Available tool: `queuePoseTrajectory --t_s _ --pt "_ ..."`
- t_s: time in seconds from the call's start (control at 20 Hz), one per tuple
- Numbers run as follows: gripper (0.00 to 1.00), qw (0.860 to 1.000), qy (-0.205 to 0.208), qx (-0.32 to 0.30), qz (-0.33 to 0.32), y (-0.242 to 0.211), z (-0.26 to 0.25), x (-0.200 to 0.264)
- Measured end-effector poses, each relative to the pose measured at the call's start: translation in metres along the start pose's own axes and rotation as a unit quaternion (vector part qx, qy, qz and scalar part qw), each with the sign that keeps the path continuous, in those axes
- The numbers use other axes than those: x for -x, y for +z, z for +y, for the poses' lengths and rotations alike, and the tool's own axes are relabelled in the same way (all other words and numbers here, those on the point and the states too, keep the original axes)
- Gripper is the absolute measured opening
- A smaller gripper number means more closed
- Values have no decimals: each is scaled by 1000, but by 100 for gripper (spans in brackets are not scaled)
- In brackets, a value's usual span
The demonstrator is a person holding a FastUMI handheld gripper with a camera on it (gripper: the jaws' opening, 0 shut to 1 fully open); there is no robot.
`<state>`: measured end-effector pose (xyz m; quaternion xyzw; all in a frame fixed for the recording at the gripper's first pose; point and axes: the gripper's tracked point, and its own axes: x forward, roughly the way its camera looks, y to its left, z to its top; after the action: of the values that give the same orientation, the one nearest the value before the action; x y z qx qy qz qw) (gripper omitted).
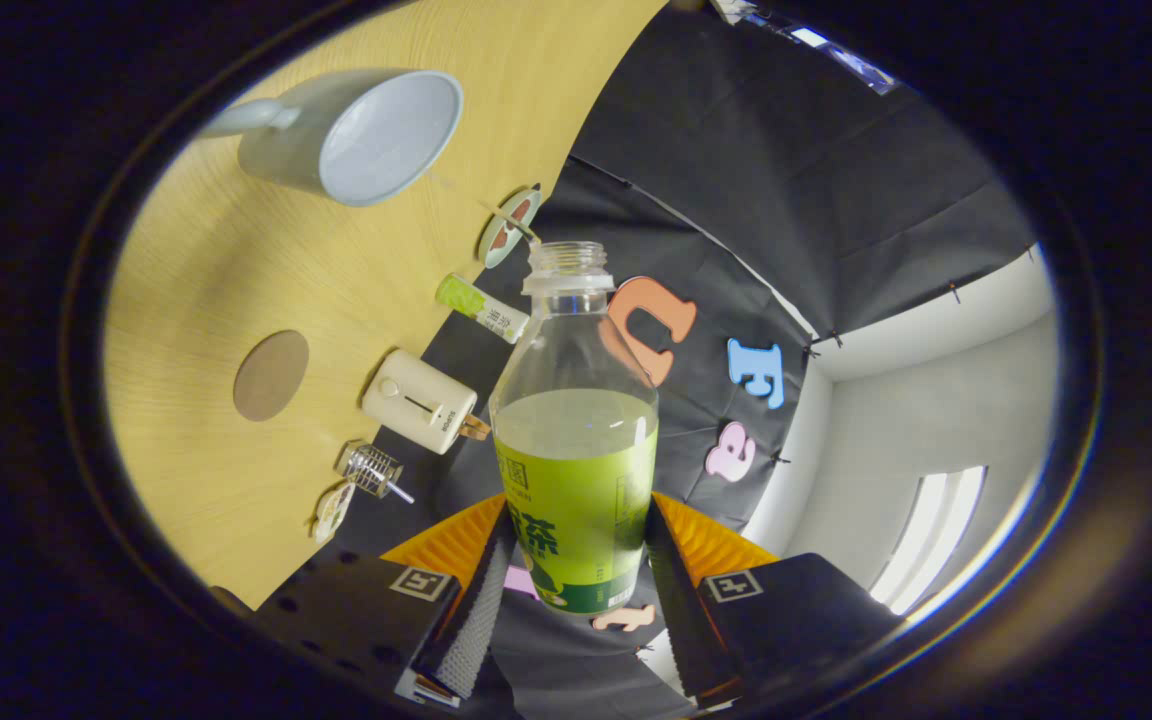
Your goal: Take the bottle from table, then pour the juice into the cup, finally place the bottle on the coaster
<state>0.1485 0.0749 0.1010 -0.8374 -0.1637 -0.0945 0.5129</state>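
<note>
1. We see the gripper [576, 560] clamped on an uncapped juice bottle [576, 430], both fingers pressed against the green label on its lower half; the view is rolled, so the wooden table [216, 260] stands off to the bottle's left.

2. The bottle sits between the fingers with its open mouth pointing ahead and away from them. It looks lifted clear of the table, though its base is cut off from our sight.

3. The pale mug [351, 135] lies well beyond the fingertips and to their left, its opening turned toward us and showing nothing inside. The round brown coaster [271, 375] lies nearer, left of the left finger, well apart from the mug.

4. We judge the bottle a thin clear plastic one, roughly half full of cloudy green liquid: moderately heavy, with weight that will shift as it tips, and walls that could buckle under a hard squeeze. The labelled band seems the sensible hold, less slick than bare plastic. With no cap, any jolt may spill.

5. Past the left finger, a cream boxy gadget [421, 400], a small green-labelled tube [484, 308], a wire coil piece [371, 468] and a round disc [509, 225] line the table's far edge; we cannot identify them further.

6. Hard to make out: how level the bottle truly is, and whether the mug holds any juice.
</note>
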Motion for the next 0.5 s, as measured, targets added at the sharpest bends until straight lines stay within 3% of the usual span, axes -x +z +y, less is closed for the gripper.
queuePoseTrajectory --t_s 0.5 --pt "77 1000 0 -2 -1 6 -8 2"
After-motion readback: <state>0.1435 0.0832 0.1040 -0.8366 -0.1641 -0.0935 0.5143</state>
